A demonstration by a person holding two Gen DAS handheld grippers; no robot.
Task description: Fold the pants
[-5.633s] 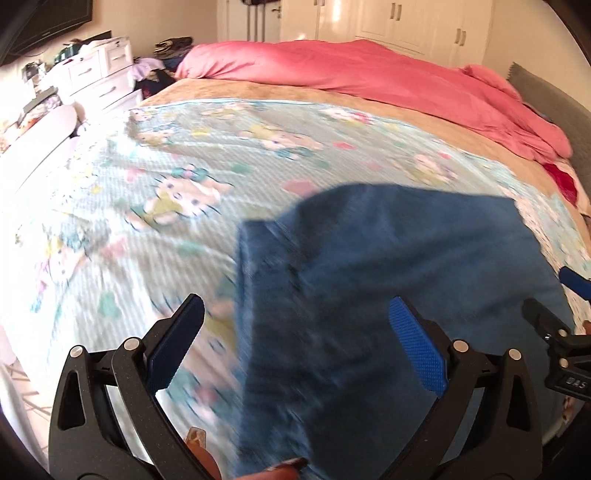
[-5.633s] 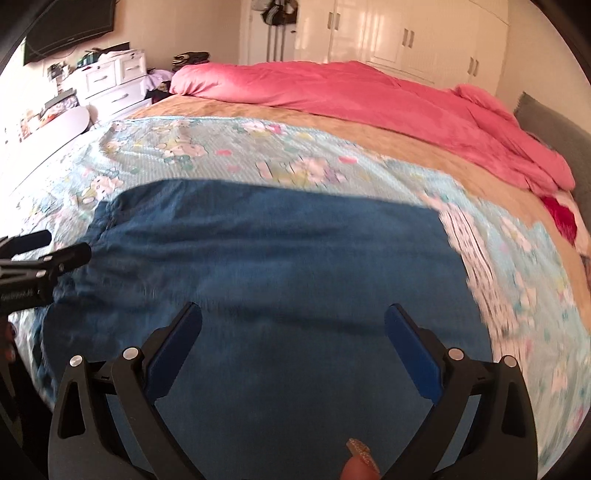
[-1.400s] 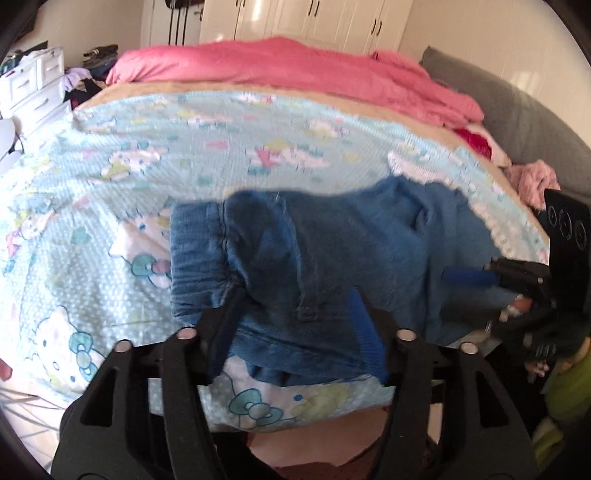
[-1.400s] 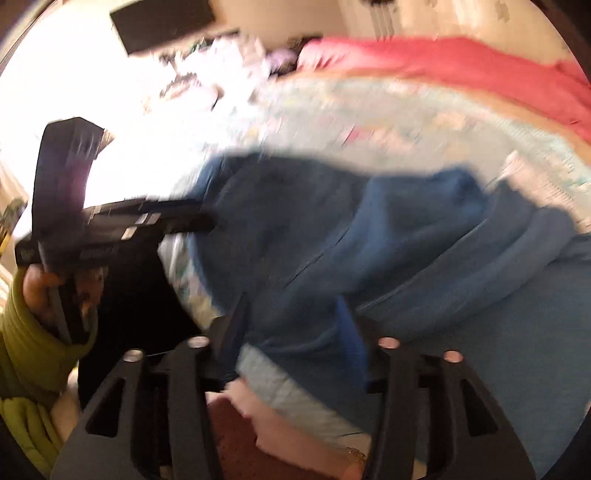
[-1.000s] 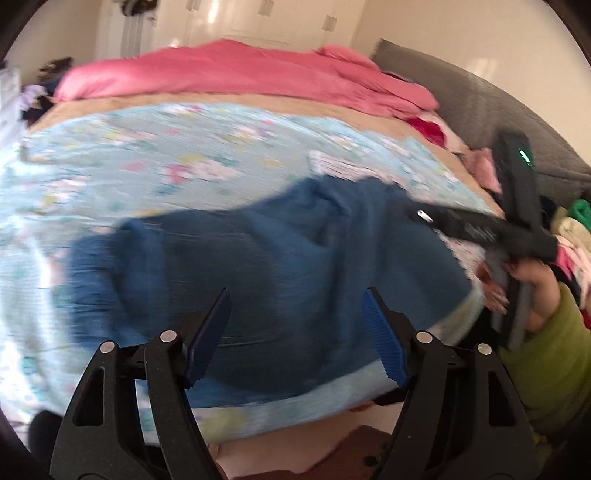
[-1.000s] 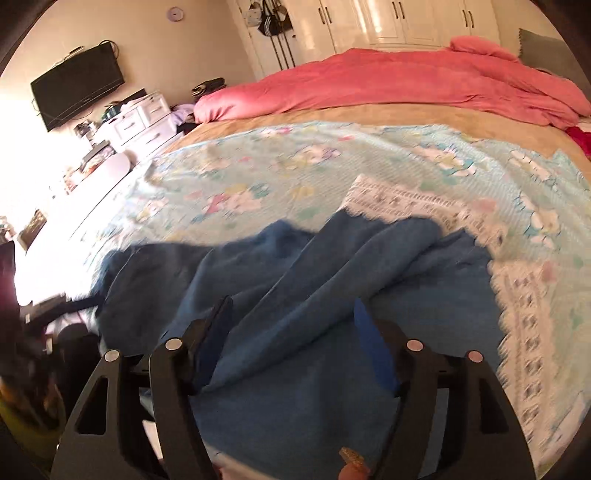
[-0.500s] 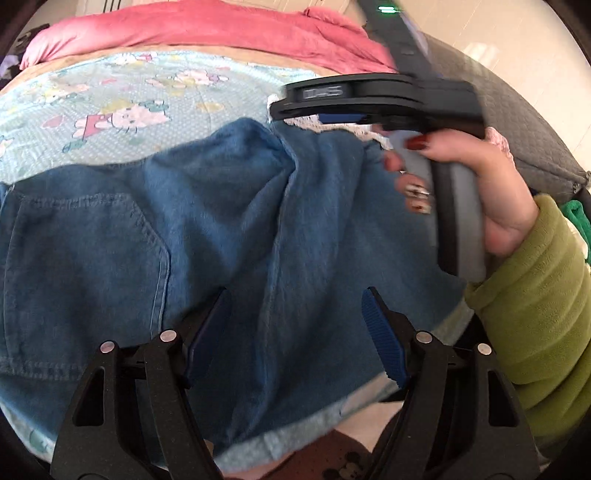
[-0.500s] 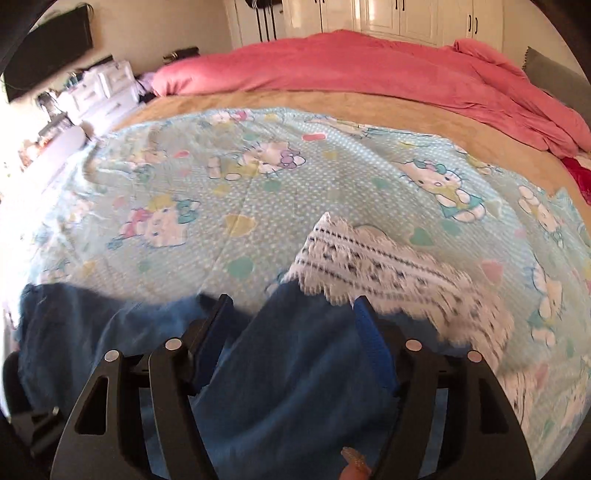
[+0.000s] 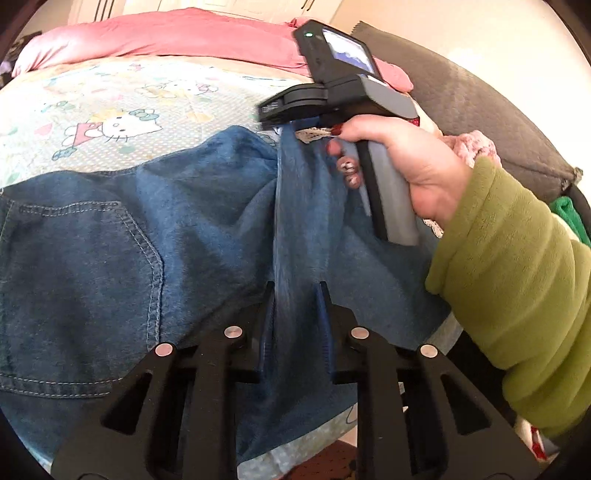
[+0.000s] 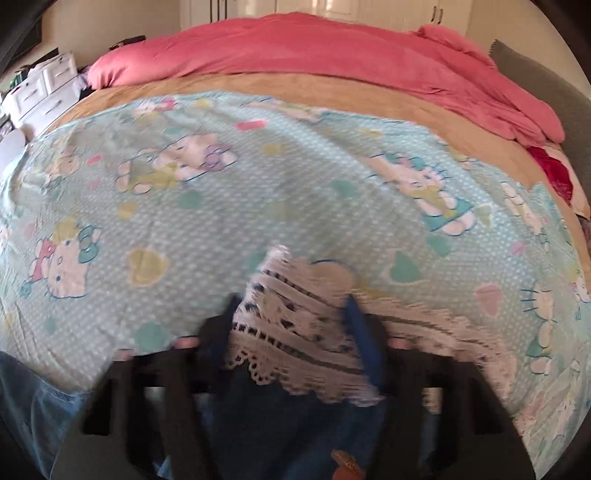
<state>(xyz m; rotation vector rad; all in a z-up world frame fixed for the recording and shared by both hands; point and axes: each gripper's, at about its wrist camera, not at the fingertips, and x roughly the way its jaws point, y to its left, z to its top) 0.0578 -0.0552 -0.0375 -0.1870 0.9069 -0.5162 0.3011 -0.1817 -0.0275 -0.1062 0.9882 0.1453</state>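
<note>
Home bedroom: a bed (image 10: pixel 332 88) lying under a cartoon-cat sheet (image 10: pixel 295 177) and pink duvet (image 10: pixel 332 51), white wardrobe doors (image 10: pixel 388 9) standing behind, white drawers (image 10: pixel 40 92) sitting at the left.

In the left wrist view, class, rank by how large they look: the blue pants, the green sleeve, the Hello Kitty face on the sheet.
1. Blue pants, covering most of the frame.
2. Green sleeve; it is near the camera, so its apparent size may be exaggerated.
3. Hello Kitty face, clearly smallest.
</note>
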